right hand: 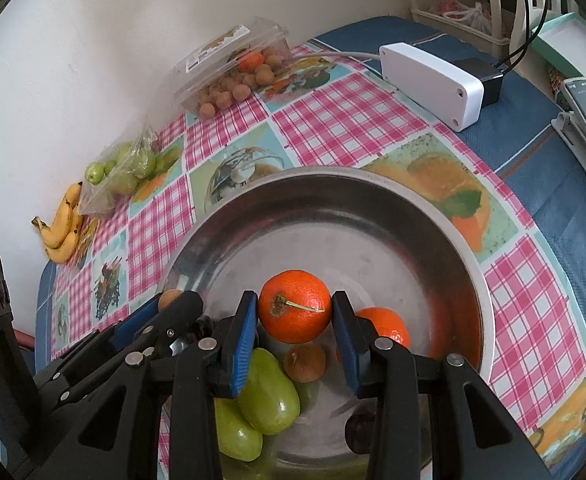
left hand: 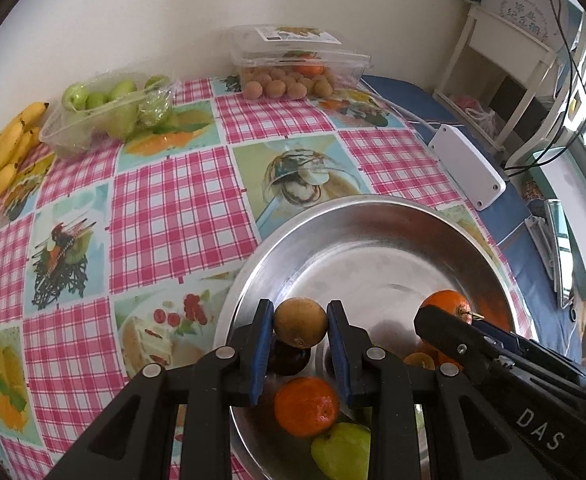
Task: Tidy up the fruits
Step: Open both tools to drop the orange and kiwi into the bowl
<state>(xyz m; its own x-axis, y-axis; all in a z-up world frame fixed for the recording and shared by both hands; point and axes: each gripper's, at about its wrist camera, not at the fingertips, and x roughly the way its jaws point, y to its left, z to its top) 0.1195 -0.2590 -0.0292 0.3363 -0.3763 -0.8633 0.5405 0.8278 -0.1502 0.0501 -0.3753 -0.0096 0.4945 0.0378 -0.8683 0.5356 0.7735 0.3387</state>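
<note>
Two handheld grippers hang over a steel bowl (right hand: 433,216) on a worktop (left hand: 181,216) spread with a pink-checked, fruit-printed cloth. The left gripper (left hand: 300,322) is clamped on a small brown round fruit (left hand: 300,322), its blue pads pressed to either side, above the bowl's near-left part. The right gripper (right hand: 295,307) grips a stemmed orange mandarin (right hand: 295,307) over the middle of the bowl.

Below them in the bowl lie another mandarin (right hand: 389,326) to the right, a brown fruit (right hand: 305,362), green fruits (right hand: 269,396) at the near side and a dark fruit (left hand: 289,358) under the left gripper.

Along the far wall, from left to right, sit a bunch of bananas (left hand: 1,152), a clear tray of green fruit (left hand: 105,116) and an open clear box of small brown fruits (left hand: 289,76) with one orange fruit among them. A white plastic box (right hand: 433,80) lies at the far right, off the checked cloth on a blue covering.
</note>
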